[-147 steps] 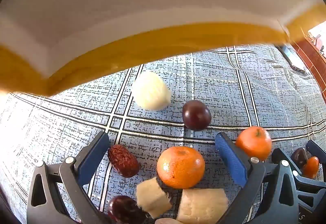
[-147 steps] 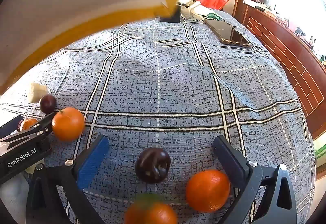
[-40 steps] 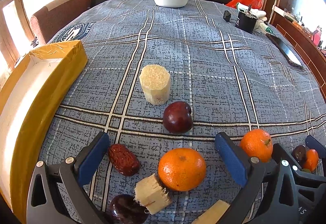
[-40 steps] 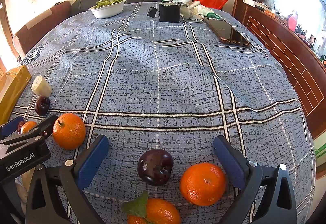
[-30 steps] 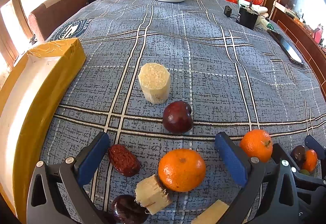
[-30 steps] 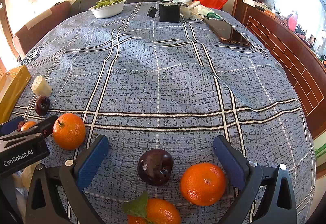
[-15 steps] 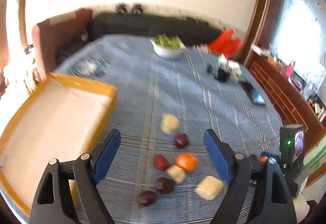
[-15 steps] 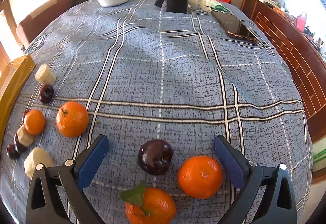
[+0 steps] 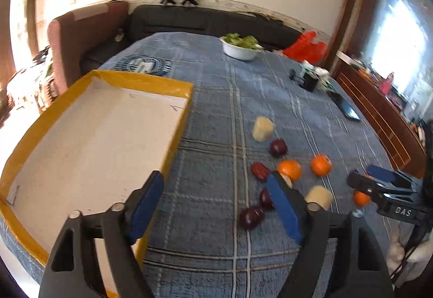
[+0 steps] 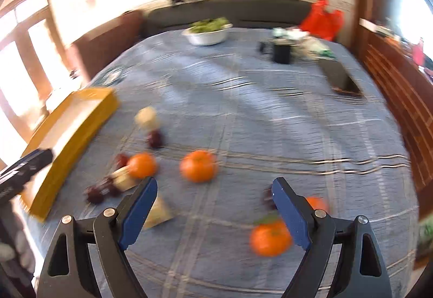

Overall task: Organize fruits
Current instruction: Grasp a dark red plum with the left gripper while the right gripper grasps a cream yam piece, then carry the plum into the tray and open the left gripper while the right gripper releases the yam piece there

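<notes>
Fruit lies scattered on a blue plaid tablecloth (image 9: 211, 108): an orange (image 9: 289, 170), a second orange (image 9: 321, 164), a dark plum (image 9: 278, 147), a red date (image 9: 259, 171), pale sugarcane chunks (image 9: 262, 126) and more dark fruit (image 9: 252, 216). A yellow-rimmed empty tray (image 9: 89, 141) sits at the left. My left gripper (image 9: 216, 206) is open and empty, raised above the cloth beside the tray. My right gripper (image 10: 215, 208) is open and empty, raised above oranges (image 10: 199, 165) (image 10: 270, 241); it also shows in the left wrist view (image 9: 379, 178).
A white bowl of greens (image 9: 240, 47) stands at the far end, with a red bag (image 9: 305, 48), a black box (image 9: 310, 81) and a phone (image 9: 347, 108) toward the right. A sofa and armchair lie beyond. The right wrist view is motion-blurred.
Both grippers have lifted well up and back from the cloth, so the fruit looks smaller and farther. The left gripper has swung toward the tray. Both stay open and empty.
</notes>
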A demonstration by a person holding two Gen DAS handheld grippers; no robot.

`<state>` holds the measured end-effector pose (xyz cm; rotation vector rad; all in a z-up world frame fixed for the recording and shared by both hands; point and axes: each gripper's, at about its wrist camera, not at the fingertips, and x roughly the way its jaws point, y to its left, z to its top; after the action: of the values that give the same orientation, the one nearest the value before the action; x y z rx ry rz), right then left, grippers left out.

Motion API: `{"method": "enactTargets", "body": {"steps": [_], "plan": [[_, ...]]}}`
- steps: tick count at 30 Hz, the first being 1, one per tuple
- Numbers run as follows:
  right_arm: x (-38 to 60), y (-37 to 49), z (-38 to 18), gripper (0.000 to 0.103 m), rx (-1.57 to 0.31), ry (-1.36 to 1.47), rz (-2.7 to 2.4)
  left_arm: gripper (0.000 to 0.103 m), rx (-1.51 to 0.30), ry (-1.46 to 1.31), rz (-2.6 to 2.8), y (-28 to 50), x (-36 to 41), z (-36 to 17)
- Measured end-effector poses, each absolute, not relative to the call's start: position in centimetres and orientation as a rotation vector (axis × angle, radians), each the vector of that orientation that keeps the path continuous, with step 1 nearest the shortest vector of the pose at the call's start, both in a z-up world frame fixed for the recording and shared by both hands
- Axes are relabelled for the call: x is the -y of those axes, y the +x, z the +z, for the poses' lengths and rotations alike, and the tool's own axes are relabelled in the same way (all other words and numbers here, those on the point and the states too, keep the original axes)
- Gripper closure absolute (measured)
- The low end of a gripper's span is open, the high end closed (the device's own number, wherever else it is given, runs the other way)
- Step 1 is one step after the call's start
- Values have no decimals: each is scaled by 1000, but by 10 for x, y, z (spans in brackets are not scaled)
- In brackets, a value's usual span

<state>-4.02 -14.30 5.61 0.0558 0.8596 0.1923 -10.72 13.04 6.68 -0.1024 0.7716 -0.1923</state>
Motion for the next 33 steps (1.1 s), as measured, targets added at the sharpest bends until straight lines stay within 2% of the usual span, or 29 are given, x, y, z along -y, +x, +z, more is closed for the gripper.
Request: {"method": "enactTargets", "body": {"steps": [1,2,3,4,7,12,14,16,18,25,26,28,33], "plan": [[135,-41,52,13,-868,53,226,37,-774,-73,-217,-111,-125,65],[128,-43,49,14,-874,48,247,45,-776,-52,-235,-112,-119,63],[125,-44,48,17,-878,47,259,52,-781,-32,-257,-113,-115,61],[121,-46,45,23,-883,47,275,54,-790,-17,-280,-114,-111,57],[112,-44,37,34,-905,48,327,55,-813,8,-321,-113,-103,49],[100,-40,24,41,-927,-2,361,55,-861,99,-361,-109,-88,33],[100,-40,21,41,-932,-5,370,55,-887,136,-377,-108,-83,26],[101,-36,19,42,-939,-3,374,60,-911,161,-391,-105,-80,20],[102,-35,17,42,-940,3,382,70,-929,172,-403,-103,-78,16],[96,-34,14,42,-941,-12,392,76,-946,149,-392,-96,-80,14],[95,-34,14,44,-941,-15,395,77,-946,148,-389,-96,-80,14],[93,-36,13,61,-946,-19,401,77,-942,143,-381,-97,-79,14],[89,-45,22,62,-931,-28,402,77,-915,68,-373,-100,-89,25]]}}
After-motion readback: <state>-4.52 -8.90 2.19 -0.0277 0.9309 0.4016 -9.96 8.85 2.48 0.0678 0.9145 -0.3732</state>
